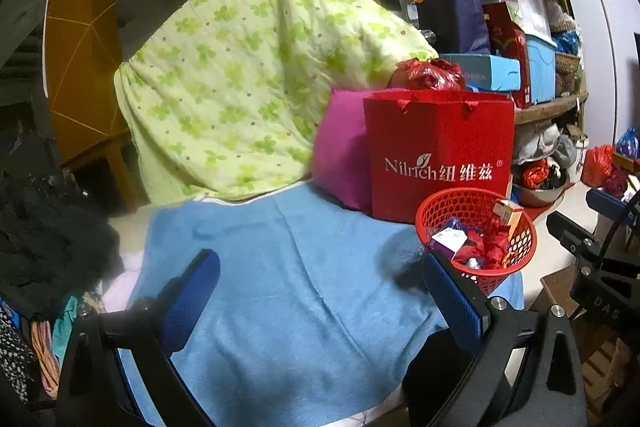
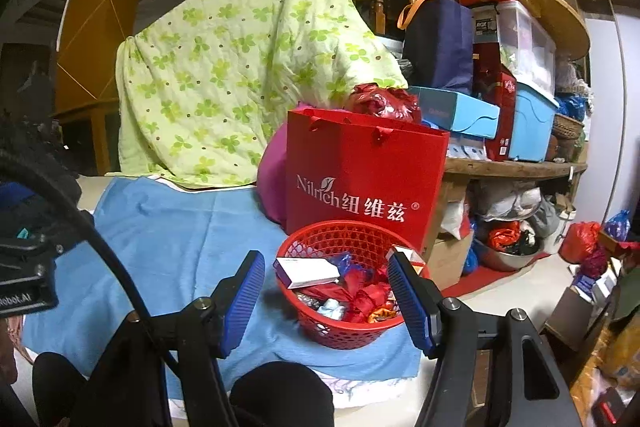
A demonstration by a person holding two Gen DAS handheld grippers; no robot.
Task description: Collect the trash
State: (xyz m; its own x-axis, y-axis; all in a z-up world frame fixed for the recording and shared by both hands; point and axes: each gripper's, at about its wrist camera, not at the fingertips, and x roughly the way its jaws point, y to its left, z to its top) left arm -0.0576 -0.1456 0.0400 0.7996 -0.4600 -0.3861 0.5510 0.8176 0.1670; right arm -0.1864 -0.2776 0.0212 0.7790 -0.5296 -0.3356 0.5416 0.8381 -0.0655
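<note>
Trash (image 2: 352, 291) in red basket (image 2: 320, 327), red bag (image 2: 360, 179) just behind.

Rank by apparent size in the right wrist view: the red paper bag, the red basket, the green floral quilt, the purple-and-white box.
1. green floral quilt
2. red paper bag
3. red basket, though it sits nearer the camera
4. purple-and-white box

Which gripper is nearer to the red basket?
Right. The right gripper frames the red basket between its open fingers; the left gripper hangs over the blue towel, basket off to its right.
</note>
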